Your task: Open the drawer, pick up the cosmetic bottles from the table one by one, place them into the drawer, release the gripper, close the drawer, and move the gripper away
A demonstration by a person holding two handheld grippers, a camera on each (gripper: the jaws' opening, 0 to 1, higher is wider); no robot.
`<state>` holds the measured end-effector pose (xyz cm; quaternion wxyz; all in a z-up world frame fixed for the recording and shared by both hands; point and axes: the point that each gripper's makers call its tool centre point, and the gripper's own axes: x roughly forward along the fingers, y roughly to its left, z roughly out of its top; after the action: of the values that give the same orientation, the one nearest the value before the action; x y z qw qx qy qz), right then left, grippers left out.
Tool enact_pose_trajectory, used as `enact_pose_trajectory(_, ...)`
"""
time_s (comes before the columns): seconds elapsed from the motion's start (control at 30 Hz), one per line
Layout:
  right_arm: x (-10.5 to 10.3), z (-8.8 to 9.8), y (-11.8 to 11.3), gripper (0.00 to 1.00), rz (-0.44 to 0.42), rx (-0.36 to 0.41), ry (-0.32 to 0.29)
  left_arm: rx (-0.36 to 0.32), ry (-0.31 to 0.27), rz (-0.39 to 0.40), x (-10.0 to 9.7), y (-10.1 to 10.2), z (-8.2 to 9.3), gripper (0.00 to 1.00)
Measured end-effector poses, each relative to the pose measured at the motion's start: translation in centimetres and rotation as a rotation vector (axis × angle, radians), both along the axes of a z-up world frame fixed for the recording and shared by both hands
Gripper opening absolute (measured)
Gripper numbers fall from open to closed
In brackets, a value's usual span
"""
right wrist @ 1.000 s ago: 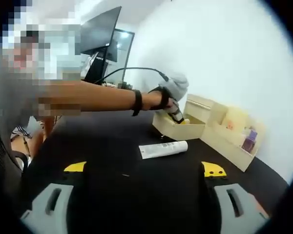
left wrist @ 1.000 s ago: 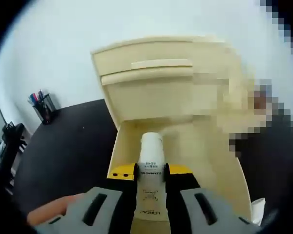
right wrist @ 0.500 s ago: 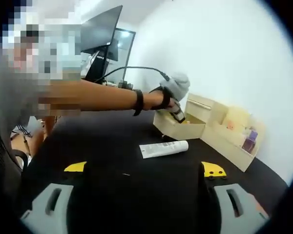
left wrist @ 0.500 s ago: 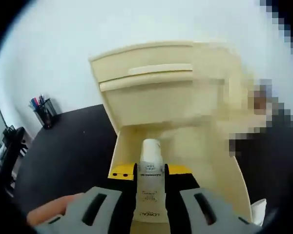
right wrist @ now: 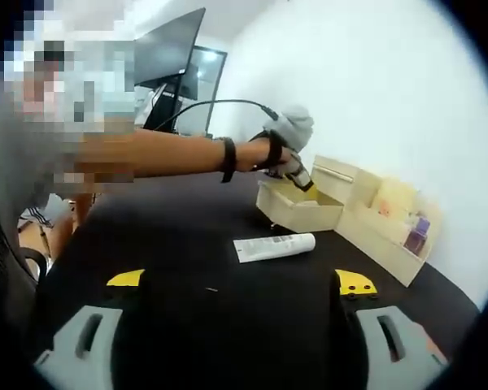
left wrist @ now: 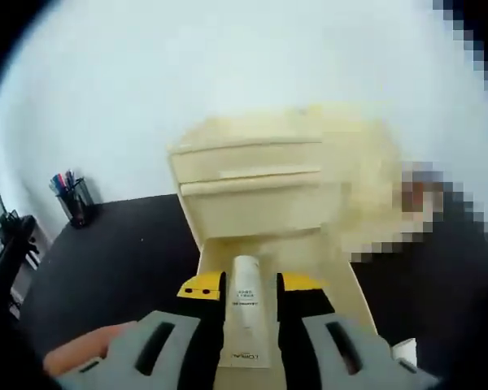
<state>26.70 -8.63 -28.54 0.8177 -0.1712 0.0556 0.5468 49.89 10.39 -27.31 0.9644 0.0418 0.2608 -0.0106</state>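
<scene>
Right gripper (right wrist: 240, 305) waits wide open over the black table (right wrist: 187, 244); beyond it a white tube (right wrist: 274, 247) lies flat. Farther off, the left gripper (left wrist: 246, 286) clamps a cosmetic bottle (left wrist: 245, 317) above the open drawer (right wrist: 297, 213). Let go this high, it may bounce out.

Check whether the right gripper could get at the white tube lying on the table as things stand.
Probably yes: the right gripper is open and holds nothing, and the white tube lies flat ahead of it on bare black table, apart from the drawer.
</scene>
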Motion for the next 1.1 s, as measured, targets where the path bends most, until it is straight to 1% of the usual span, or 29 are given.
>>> enact_pose_trajectory(0.23, 0.0, -0.2, 0.0, 0.86, -0.001, -0.003, 0.004, -0.004, -0.053, -0.054, -0.9, -1.0, 2.1, 0.23)
enact_pose_trajectory(0.3, 0.2, -0.2, 0.0, 0.86, -0.001, -0.005, 0.004, -0.014, -0.081, -0.101, -1.3, -2.0, 2.9, 0.23)
enact_pose_trajectory(0.33, 0.2, -0.2, -0.1, 0.86, -0.001, -0.005, 0.005, -0.013, -0.085, -0.109, -1.7, -2.2, 3.2, 0.23)
enact_pose_trajectory(0.53, 0.2, -0.3, -0.1, 0.85, -0.004, -0.007, 0.007, 0.029, -0.141, -0.203, -3.6, -4.5, 5.1, 0.23)
enact_pose_trajectory(0.67, 0.1, -0.4, 0.0, 0.85, -0.003, -0.007, 0.009, 0.041, -0.149, -0.235, -4.4, -5.2, 5.5, 0.25)
enact_pose_trajectory(0.77, 0.1, -0.5, 0.0, 0.85, -0.005, -0.008, 0.009, 0.024, -0.161, -0.261, -5.0, -5.7, 6.0, 0.26)
enact_pose_trajectory(0.83, 0.0, -0.6, 0.1, 0.85, -0.006, -0.01, 0.009, -0.005, -0.16, -0.287, -5.5, -6.2, 6.2, 0.27)
enact_pose_trajectory(1.0, -0.1, -0.6, 0.2, 0.85, -0.009, -0.009, 0.009, -0.003, -0.136, -0.328, -6.9, -7.0, 5.7, 0.29)
enact_pose_trajectory(1.1, 0.0, -0.6, 0.0, 0.85, -0.007, -0.012, 0.009, 0.0, -0.106, -0.386, -8.9, -8.8, 4.4, 0.29)
